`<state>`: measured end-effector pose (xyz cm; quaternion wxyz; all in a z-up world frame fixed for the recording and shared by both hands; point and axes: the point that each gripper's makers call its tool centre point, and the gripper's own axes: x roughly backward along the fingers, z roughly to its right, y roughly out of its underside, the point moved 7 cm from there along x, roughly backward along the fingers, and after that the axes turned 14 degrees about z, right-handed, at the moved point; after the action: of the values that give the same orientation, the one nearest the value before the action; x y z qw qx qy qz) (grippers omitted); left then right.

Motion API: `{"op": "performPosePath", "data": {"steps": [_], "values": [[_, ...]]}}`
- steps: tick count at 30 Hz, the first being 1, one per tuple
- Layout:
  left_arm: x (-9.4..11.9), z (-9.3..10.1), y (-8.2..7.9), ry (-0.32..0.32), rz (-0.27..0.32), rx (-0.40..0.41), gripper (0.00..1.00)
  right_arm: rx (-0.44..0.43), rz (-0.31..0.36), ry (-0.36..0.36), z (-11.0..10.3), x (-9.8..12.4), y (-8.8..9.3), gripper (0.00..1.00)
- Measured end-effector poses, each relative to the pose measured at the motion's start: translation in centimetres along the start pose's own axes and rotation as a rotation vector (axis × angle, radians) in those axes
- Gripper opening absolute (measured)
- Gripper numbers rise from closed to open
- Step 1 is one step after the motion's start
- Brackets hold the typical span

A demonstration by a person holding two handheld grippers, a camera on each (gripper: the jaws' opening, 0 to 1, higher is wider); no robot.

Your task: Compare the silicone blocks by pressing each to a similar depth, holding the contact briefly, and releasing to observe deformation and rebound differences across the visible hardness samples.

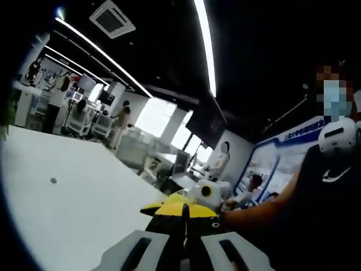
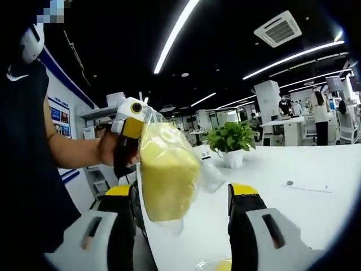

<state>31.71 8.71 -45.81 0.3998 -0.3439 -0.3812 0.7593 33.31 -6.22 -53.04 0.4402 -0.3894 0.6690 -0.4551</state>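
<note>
Here, in the right gripper view, the right claw [image 2: 183, 212] stands wide, its two yellow-tipped black jaws well apart, and between them hangs a soft yellow silicone block in a clear plastic bag [image 2: 166, 172], lying against the left-hand jaw and clear of the other. The bag is held up from above by the left claw [image 2: 128, 131], a white and yellow tool gripped in the person's hand [image 2: 113, 149]; it looks pinched on the bag's gathered top, though the pinch itself is not plain. In the left gripper view that claw's own jaws sit nearly together, with a yellow and black shape just ahead of them (most likely the other tool seen end on). To press well, I would judge it best to steady the dangling bag first, centre the block between the right jaws, then close slowly and squarely so the squeeze is even, pause, and release. A swinging bag could slip sideways and spoil the depth. Below and beyond, the broad white worktop [image 2: 316, 169] offers plenty of open room, with a small dark spot [image 2: 289, 183] on it; a green potted plant in a white pot [image 2: 231, 144] stands further back, well apart from the claws.
</note>
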Motion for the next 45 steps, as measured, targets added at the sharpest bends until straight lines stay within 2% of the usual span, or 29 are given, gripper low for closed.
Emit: {"op": "performPosePath", "data": {"steps": [9,18,26,28,35,37,45], "values": [[-0.1,0.1,-0.2,0.015,0.017,0.014,0.0,-0.038,0.017,-0.021,-0.1,-0.4,0.1,0.5],[-0.1,-0.2,-0.3,0.003,0.03,0.014,0.0,-0.06,0.018,-0.054,-0.3,-0.7,0.0,0.36],[0.1,-0.5,-0.2,-0.016,0.04,0.014,0.0,-0.064,0.014,-0.062,-0.5,-0.5,-0.2,0.28],[0.2,-0.5,-0.2,-0.022,0.043,0.011,0.0,-0.086,0.009,-0.055,-0.7,-0.5,-0.3,0.28],[0.4,-0.4,-0.3,-0.031,0.048,-0.004,0.0,-0.07,-0.001,-0.059,-1.0,-0.6,-0.6,0.26],[0.5,-0.4,-0.3,-0.033,0.048,-0.047,0.0,-0.068,-0.007,-0.059,-1.0,-0.7,-0.6,0.25],[0.9,-0.4,-0.1,-0.058,0.025,-0.055,0.0,-0.097,-0.043,-0.061,-1.2,-0.7,-0.2,0.2]]}}
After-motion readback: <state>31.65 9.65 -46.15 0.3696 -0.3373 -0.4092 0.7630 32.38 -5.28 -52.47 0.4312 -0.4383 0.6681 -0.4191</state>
